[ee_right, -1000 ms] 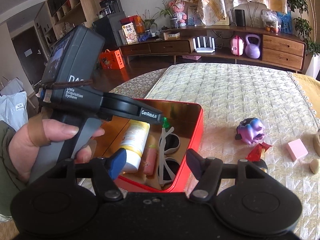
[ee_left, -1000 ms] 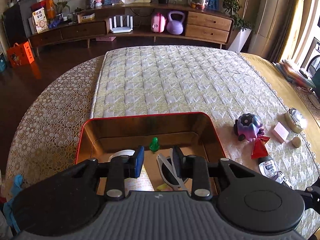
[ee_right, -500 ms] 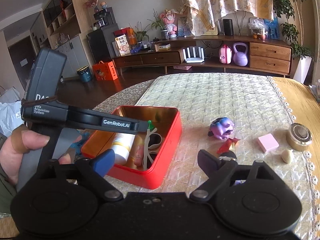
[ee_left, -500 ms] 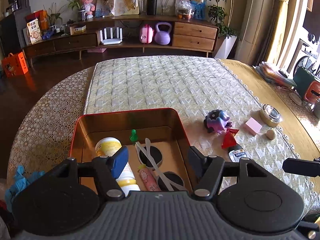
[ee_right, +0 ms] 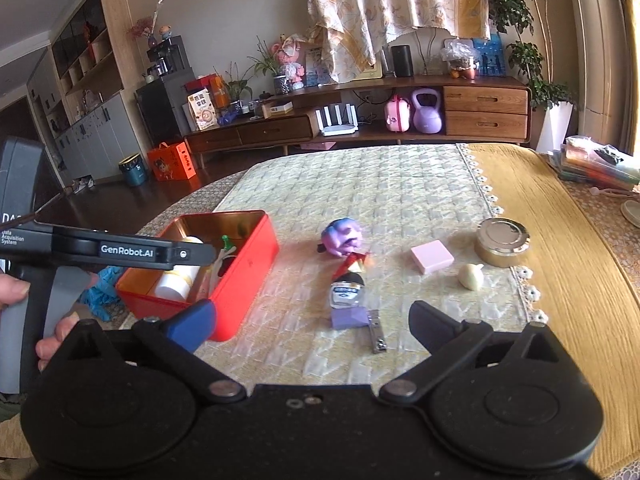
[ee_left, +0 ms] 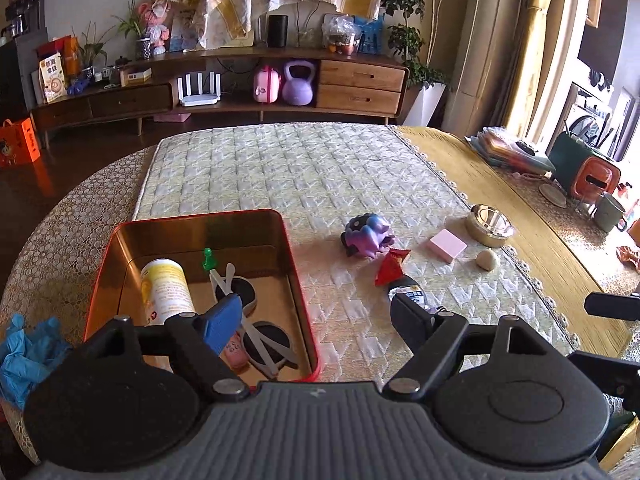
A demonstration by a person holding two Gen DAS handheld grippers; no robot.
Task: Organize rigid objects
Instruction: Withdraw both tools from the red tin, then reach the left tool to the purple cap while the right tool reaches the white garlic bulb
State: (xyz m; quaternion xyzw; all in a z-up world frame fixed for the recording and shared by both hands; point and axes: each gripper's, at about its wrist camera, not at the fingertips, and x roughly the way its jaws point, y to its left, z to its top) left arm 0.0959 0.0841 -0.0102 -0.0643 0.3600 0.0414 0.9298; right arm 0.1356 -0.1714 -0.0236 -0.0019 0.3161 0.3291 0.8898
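Observation:
A red tin box (ee_left: 304,304) (ee_right: 244,280) on the quilted mat holds a white-and-yellow bottle (ee_left: 166,292), white sunglasses (ee_left: 248,320), a green pawn (ee_left: 207,259) and a small pink tube (ee_left: 233,350). My left gripper (ee_left: 316,320) is open and empty above the box's right wall. My right gripper (ee_right: 312,326) is open and empty, above the mat near a small bottle (ee_right: 347,290), a purple block (ee_right: 349,317) and a nail clipper (ee_right: 376,334). Beyond lie a purple toy (ee_right: 341,236), a red wrapper (ee_right: 352,264), a pink block (ee_right: 432,256), a gold tin (ee_right: 502,242) and a cream lump (ee_right: 472,276).
Blue gloves (ee_left: 24,356) lie left of the box. The yellow cloth's lace edge (ee_right: 516,272) runs on the right. A green-orange box (ee_left: 584,170), a mug (ee_left: 608,212) and stacked papers (ee_left: 508,148) stand at the far right. A wooden sideboard (ee_left: 240,92) lines the far wall.
My left gripper has opened wide and drawn back and to the right from inside the box. My right gripper has pulled back and swung right, opening wider.

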